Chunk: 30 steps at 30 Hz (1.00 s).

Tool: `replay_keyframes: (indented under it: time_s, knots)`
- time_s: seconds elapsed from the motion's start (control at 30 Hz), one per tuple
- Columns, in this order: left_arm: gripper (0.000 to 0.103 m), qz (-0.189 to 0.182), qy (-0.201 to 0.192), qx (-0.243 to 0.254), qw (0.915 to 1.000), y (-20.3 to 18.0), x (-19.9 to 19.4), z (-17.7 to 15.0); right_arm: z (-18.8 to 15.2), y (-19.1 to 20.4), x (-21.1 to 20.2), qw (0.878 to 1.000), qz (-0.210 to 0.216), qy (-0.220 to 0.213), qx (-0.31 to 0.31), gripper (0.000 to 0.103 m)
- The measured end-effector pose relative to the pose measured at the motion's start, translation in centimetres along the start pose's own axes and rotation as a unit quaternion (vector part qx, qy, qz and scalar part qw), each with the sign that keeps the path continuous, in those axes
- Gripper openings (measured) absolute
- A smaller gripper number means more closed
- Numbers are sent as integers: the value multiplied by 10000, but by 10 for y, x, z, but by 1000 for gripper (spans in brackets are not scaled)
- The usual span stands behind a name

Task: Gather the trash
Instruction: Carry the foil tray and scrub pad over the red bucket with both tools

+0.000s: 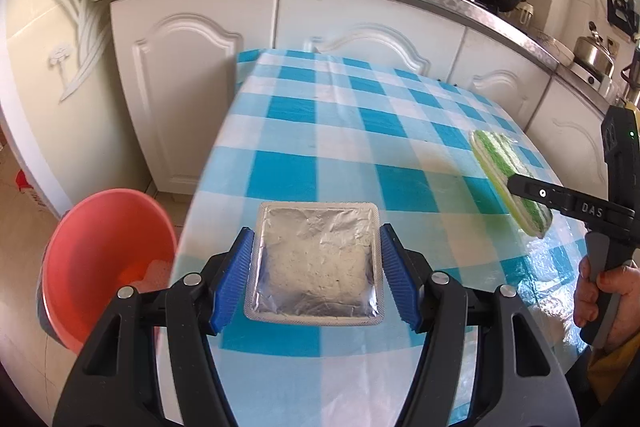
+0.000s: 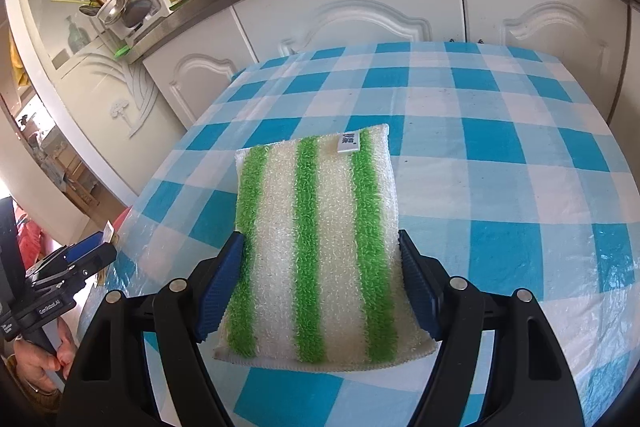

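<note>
Now left claw [image 1: 316, 277] around foil tray [image 1: 316, 263], right claw [image 2: 322, 291] around striped sponge [image 2: 320, 247].

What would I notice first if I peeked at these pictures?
Probably the green-striped sponge, held between the right tool's blue pads over the blue-checked table. Next, the shiny foil tray clamped in the left tool near the table's edge. A pink basin sits lower down, off the table's left side.
</note>
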<state>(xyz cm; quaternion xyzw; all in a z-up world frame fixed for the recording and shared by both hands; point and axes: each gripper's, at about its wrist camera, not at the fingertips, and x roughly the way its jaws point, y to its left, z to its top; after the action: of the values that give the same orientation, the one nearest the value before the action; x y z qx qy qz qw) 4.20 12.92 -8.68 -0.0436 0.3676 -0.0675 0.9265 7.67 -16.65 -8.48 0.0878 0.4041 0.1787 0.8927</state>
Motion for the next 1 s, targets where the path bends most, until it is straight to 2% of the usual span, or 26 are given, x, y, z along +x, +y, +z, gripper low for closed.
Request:
replay_keyframes:
  time_s: [0.5,1.0]
  knots:
    - [64,500,-202,-420,9977,55,-30,-14,2,74,6,9978,448,172,-450,74]
    - [64,875,-256,-859,9921,104,-42,-28,8,141,21,9916,875,388,-870,74]
